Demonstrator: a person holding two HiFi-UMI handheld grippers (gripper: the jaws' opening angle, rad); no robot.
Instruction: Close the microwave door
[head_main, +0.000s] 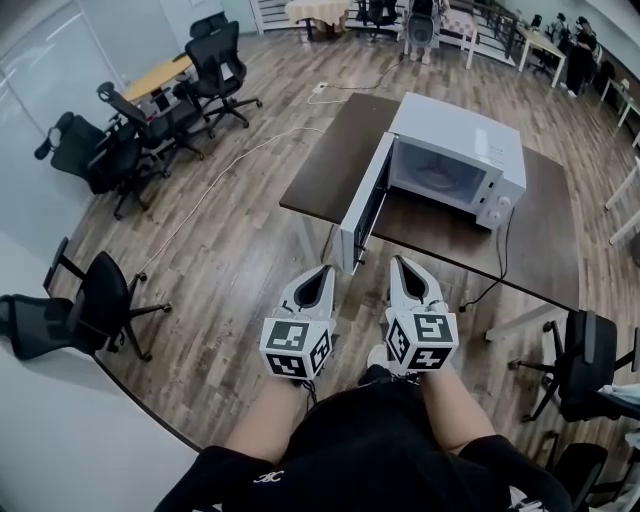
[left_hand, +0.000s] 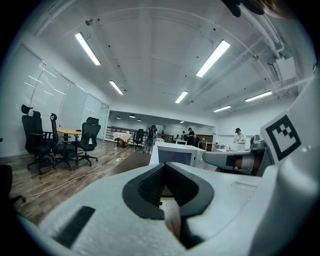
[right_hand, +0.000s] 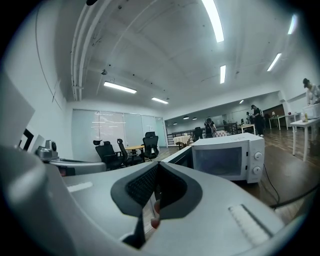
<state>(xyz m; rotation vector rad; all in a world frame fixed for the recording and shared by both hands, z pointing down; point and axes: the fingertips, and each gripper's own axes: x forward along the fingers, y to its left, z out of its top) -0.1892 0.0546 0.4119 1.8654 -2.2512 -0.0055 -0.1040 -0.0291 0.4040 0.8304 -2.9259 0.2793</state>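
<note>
Found white box microwave oven (head_main: 470, 150) on dark brown tabletop (head_main: 330, 160), white door (head_main: 360, 215) open over near edge. Held left gripper (head_main: 326, 270), right gripper (head_main: 399, 262) short of door, jaws shut, empty. Judged approach step; needed next a push on door.

The microwave's open door (head_main: 358, 215) juts out past the near edge of the table (head_main: 330, 165) and stands edge-on over bare floor (head_main: 250, 270), with free room on both its faces. Left of it, the way is clear up to an office chair (head_main: 100, 300), well apart. On the right, a black cord (head_main: 502, 255) drops over the near edge.
</note>
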